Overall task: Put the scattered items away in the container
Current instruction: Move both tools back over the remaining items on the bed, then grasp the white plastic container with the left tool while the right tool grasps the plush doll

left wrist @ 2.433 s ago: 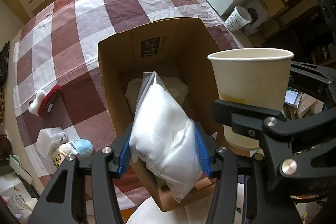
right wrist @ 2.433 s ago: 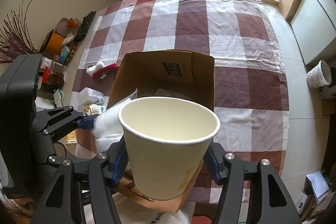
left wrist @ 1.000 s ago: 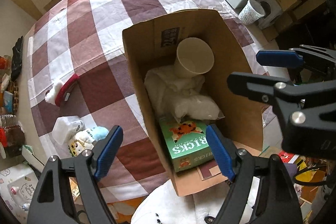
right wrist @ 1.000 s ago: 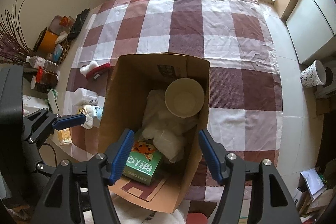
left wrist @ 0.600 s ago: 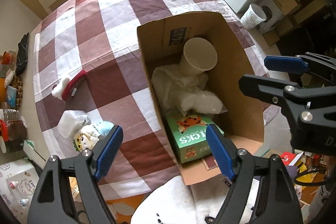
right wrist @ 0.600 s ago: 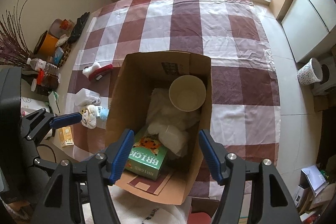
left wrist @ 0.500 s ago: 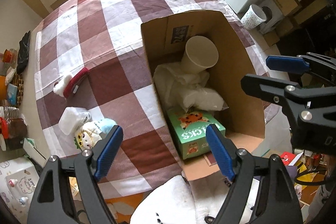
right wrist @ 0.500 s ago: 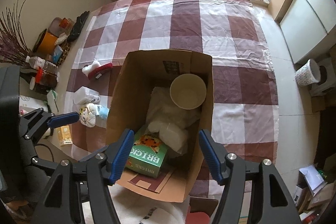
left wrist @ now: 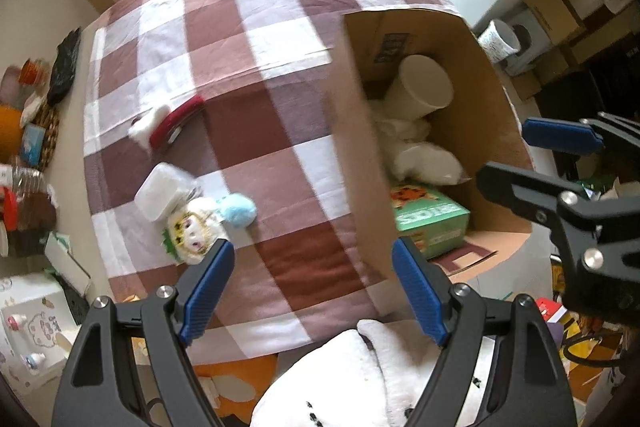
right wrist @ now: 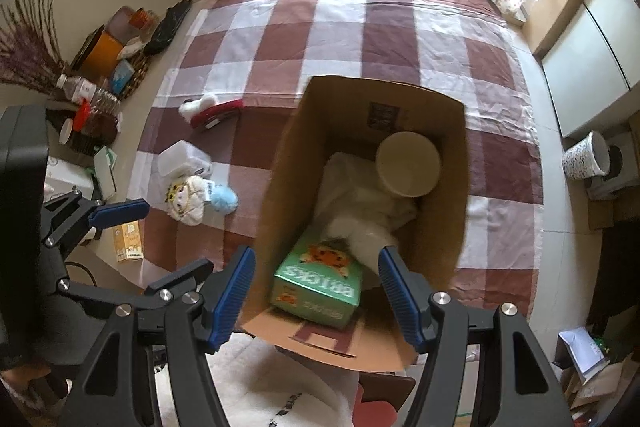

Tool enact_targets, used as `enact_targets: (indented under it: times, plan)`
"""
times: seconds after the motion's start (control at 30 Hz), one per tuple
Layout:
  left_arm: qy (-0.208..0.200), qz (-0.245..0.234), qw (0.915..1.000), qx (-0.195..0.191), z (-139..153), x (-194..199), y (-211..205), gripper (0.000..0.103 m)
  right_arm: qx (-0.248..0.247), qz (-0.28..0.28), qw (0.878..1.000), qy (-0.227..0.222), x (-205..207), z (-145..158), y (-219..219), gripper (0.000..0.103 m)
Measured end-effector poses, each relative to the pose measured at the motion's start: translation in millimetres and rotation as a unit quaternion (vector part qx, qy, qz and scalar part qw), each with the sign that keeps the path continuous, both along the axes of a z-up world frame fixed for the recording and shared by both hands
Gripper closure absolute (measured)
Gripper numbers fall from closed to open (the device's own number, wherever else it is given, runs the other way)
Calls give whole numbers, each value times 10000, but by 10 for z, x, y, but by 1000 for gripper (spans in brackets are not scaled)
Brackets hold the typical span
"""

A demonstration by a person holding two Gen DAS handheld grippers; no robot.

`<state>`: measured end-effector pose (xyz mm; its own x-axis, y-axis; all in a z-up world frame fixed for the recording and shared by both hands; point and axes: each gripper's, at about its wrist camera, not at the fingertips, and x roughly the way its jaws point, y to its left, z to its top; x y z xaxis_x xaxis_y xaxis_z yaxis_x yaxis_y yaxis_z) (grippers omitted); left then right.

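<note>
The paper cup and white bag now sit in the box. Both the left gripper and the right gripper are open and empty, so the toys on the cloth come next.

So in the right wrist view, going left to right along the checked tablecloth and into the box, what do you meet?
White plastic container → plush doll → blue pompom → cardboard box wall → green bricks box → paper cup.
</note>
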<state>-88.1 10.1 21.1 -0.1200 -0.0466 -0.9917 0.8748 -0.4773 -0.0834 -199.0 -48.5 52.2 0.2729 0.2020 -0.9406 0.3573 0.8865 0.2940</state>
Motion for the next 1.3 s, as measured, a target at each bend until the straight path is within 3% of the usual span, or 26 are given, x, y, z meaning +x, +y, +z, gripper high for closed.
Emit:
enact_targets:
  times: [0.23,0.37,0.43,0.57,0.87,1.3]
  plan:
    - [10,981,9950,-174,-53,732,-247,21,-56,462,9989,-29,259,70,389,37]
    - [-237,1440,9886,-378,-229,1164,-442,21,-58,723,9974,-49,423,98,591,37]
    - [-124,1533,9874,-360,-361,1333,-533,21,-59,841,9964,-46,500,105,697,37]
    - [70,1490,9885,-253,-655,1488,-660,21,-42,1052,9944,-9,629,88,889,37]
    - [-71,1111,9938,-42,-1284,1464,-837,21,176,1292,9913,170,832,-165,1174,37]
    - [13,719,9974,-64,-1656,1327,-1164,22,378,1424,9883,405,1010,-532,1337,37]
